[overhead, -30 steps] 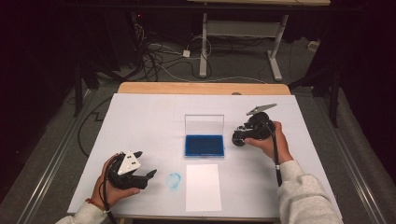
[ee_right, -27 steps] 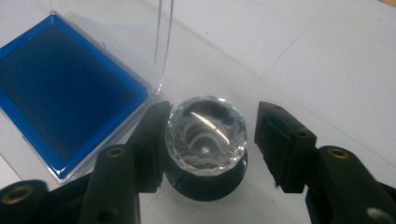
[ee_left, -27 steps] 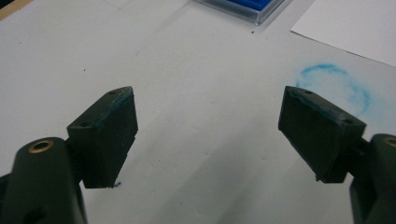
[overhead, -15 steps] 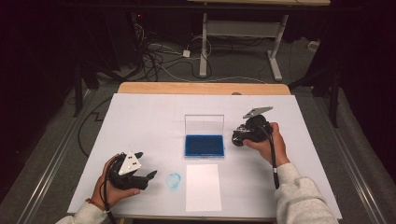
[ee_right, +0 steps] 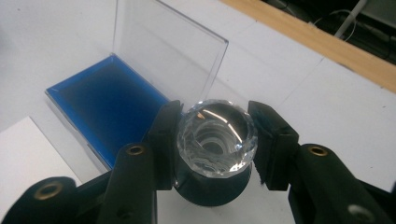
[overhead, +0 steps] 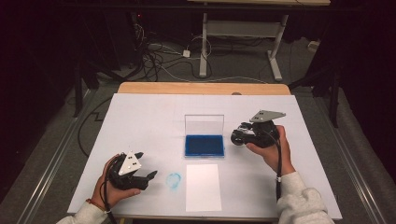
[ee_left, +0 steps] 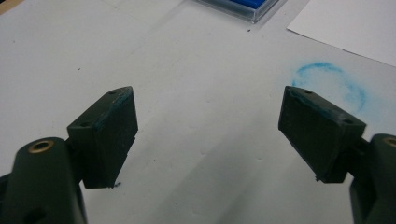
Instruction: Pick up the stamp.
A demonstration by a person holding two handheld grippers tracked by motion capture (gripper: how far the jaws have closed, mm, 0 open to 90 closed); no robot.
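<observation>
Blue-stained pads on my left hand-held gripper [ee_left: 205, 135] stand spread and empty over the tabletop [overhead: 140, 121], near a blue ring print [overhead: 174, 181]. Rightward, beside the open ink pad [overhead: 204, 145], my right hand-held gripper [ee_right: 215, 140] has just clenched on the faceted glass stamp [ee_right: 217, 133] and lifted it, so inking looks next.

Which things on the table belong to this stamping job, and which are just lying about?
In the job:
- stamp, clamped in the right gripper
- open blue ink pad
- white sheet
- left gripper, open and idle

Lying about:
- blue ring smudge on the table cover
- cables on the floor
</observation>
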